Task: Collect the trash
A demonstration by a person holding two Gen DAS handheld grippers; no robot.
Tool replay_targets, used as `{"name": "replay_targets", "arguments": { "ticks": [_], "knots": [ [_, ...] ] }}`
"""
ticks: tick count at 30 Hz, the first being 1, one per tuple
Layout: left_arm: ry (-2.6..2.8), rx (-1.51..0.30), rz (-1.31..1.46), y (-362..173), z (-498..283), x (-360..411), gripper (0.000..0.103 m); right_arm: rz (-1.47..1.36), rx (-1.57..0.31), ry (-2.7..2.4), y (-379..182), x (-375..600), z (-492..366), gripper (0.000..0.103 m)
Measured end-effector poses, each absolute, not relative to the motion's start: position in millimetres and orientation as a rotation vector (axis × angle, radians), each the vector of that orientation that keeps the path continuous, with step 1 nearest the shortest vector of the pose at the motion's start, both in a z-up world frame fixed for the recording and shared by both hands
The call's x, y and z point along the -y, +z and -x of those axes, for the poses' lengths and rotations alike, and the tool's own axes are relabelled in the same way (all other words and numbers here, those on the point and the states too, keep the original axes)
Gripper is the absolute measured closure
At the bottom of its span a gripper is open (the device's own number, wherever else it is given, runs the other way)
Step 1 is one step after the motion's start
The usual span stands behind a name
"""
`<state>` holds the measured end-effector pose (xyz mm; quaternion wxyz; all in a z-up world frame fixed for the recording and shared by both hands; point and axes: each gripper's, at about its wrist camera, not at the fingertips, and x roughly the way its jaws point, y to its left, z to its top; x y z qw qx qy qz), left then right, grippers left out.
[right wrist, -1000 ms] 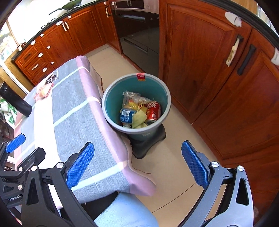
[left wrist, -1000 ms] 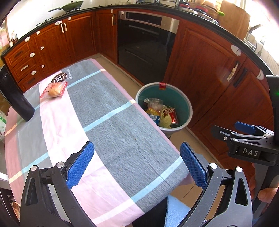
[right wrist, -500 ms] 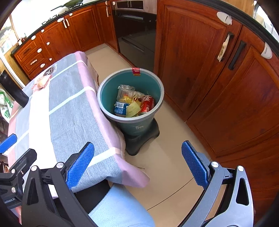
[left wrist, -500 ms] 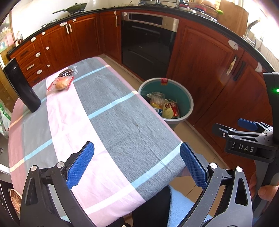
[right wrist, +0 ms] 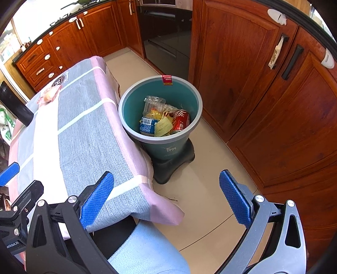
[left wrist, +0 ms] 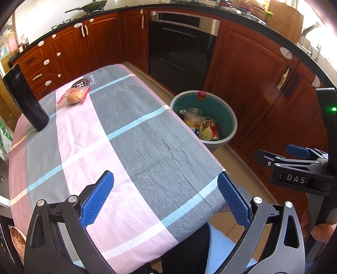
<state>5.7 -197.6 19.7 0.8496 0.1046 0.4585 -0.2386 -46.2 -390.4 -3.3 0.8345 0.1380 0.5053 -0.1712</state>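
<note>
Bin's [right wrist: 147,134] black base [right wrist: 174,166] in right view only

A table under a checked cloth [left wrist: 130,134] of grey, pink and pale blue fills the foreground, with a tall black flask [left wrist: 25,99] standing upright near its far left corner. Beyond the table, red-brown cabinets [left wrist: 69,52] run along the wall under a dark counter, a built-in oven [left wrist: 181,52] sits in the corner beyond the table's far right side, and a green pan [left wrist: 92,3] rests on the counter above the cabinets. More cabinets [right wrist: 273,109] stand to the right of the table across a beige tiled floor [right wrist: 202,189].
</note>
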Motion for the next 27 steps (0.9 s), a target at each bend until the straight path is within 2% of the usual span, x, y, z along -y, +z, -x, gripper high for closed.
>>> {"name": "replay_targets", "arguments": {
  "ticks": [27],
  "knots": [
    [-0.521, -0.982, -0.205, 12.5, -12.1, 191.9, 0.004, -0.285, -1.097, -0.354, -8.8, 384.9, 32.4, 0.007]
  ]
}}
